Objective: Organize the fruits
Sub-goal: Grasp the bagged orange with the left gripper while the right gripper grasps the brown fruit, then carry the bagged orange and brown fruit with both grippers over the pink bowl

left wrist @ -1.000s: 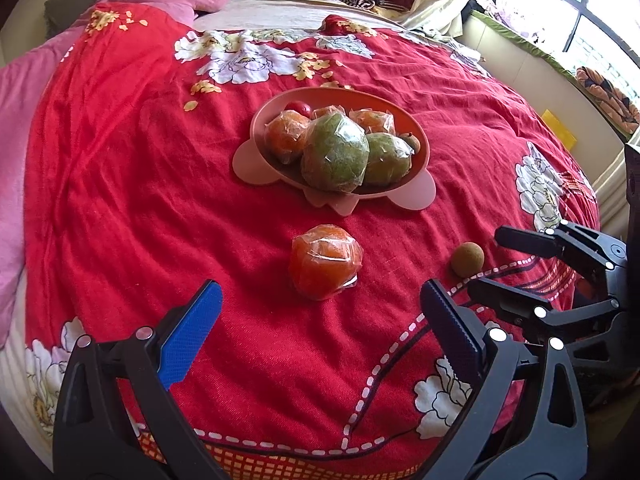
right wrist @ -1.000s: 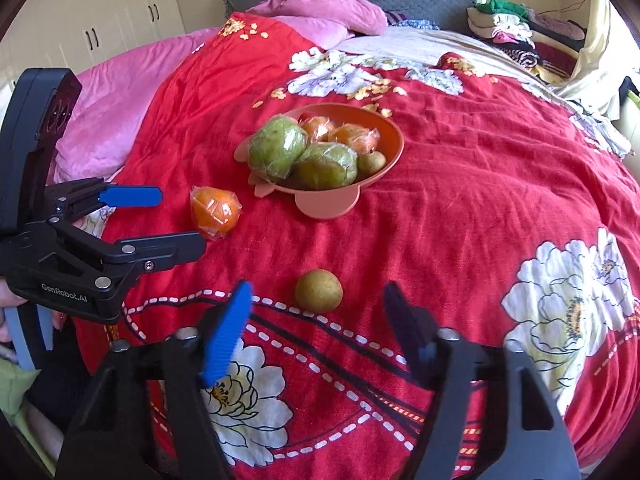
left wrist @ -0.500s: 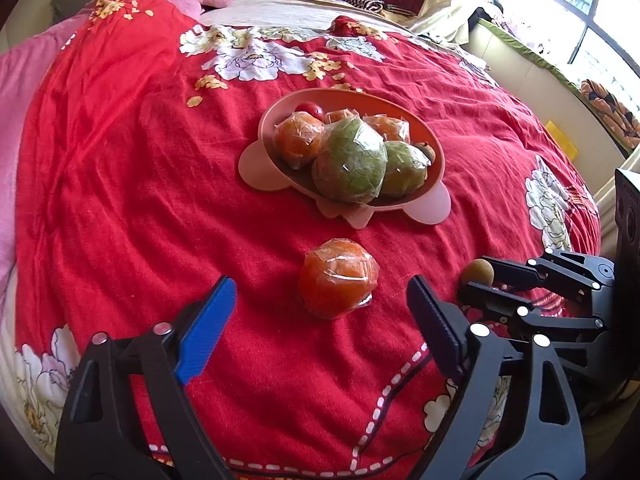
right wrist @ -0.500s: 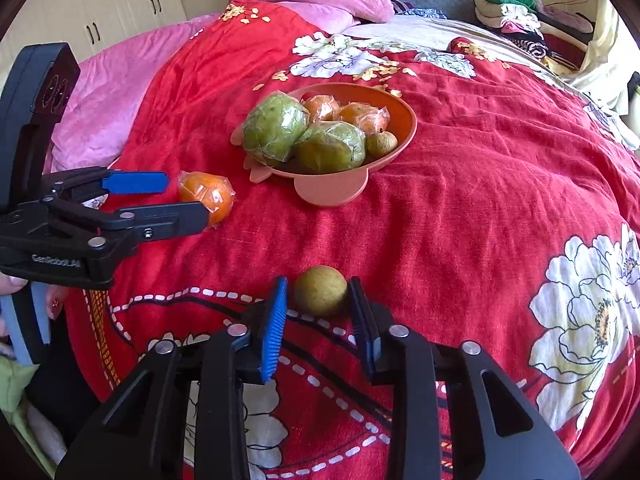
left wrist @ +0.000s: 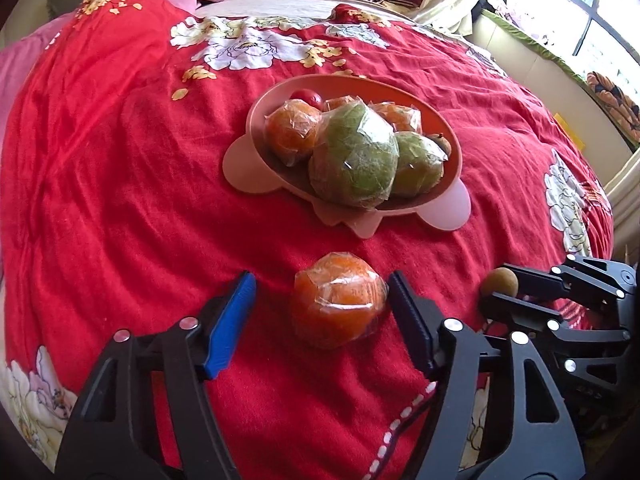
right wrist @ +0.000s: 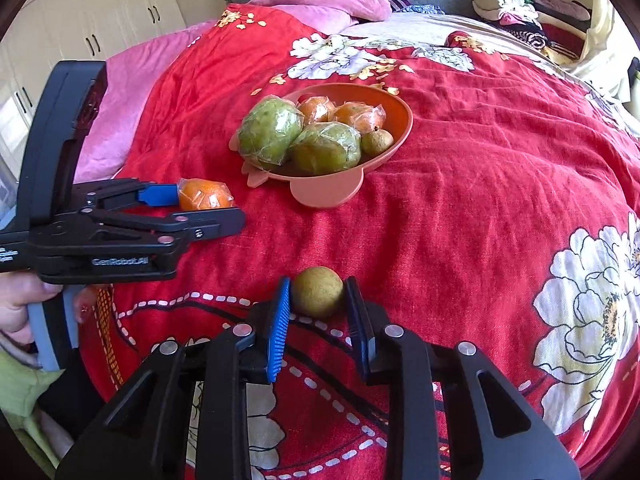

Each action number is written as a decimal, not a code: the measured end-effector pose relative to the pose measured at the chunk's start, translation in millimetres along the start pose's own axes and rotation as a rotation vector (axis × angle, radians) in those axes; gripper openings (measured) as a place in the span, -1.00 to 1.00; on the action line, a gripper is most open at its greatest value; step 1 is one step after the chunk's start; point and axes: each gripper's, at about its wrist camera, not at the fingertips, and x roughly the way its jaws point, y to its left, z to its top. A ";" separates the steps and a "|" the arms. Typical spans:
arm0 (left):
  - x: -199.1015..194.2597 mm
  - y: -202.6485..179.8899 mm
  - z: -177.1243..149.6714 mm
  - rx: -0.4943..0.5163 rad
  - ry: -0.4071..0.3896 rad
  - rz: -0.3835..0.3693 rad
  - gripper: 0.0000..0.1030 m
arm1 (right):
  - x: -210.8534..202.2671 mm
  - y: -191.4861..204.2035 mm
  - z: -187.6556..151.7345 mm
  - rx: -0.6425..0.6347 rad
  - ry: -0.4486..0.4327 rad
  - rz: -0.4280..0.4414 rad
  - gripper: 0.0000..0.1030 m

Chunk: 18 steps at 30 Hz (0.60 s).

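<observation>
Right gripper [right wrist: 316, 308] clamped on a small brown-green fruit [right wrist: 318, 291], both pads pressed against its sides, fruit resting on the red floral bedspread [right wrist: 460, 208] near the front edge. Left gripper [left wrist: 320, 312] not yet gripping: jaws just closing in around a plastic-wrapped orange [left wrist: 338, 306], right pad touching or just beside the wrap, blue left pad [left wrist: 230, 322] standing clear of it with bedspread showing in the gap. Orange lying on the bedspread, in front of the pink bowl [left wrist: 448, 196] and apart from it. Seen from the right wrist, the same orange [right wrist: 205, 195] sat between the left gripper's fingers [right wrist: 160, 194], left of the bowl [right wrist: 400, 136]. Bowl set in the middle of the bed, already filled: two large green wrapped fruits [left wrist: 354, 156], several wrapped oranges [left wrist: 292, 132], a small red fruit [left wrist: 306, 98] at the far rim, and a small brown one [right wrist: 377, 142] at the right side. Part of a hand [right wrist: 20, 304] visible on the left gripper's handle. Pink pillows [right wrist: 320, 0] at the head of the bed, folded clothes [right wrist: 508, 6] stacked beyond.
</observation>
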 end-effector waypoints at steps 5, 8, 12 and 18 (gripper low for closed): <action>1.1 1.2 3.1 0.006 0.001 -0.032 -0.16 | -1.1 -2.1 0.7 0.013 -0.002 0.010 -0.50; -1.0 3.9 4.8 0.004 0.001 -0.059 -0.37 | -3.1 -3.4 2.2 0.020 -0.004 0.009 -0.50; -2.7 4.3 4.8 0.008 0.003 -0.075 -0.37 | -3.8 -4.9 3.9 0.028 -0.005 0.005 -0.50; -11.1 6.2 2.4 -0.013 -0.005 -0.120 -0.38 | -4.7 -6.2 4.7 0.034 -0.007 0.000 -0.50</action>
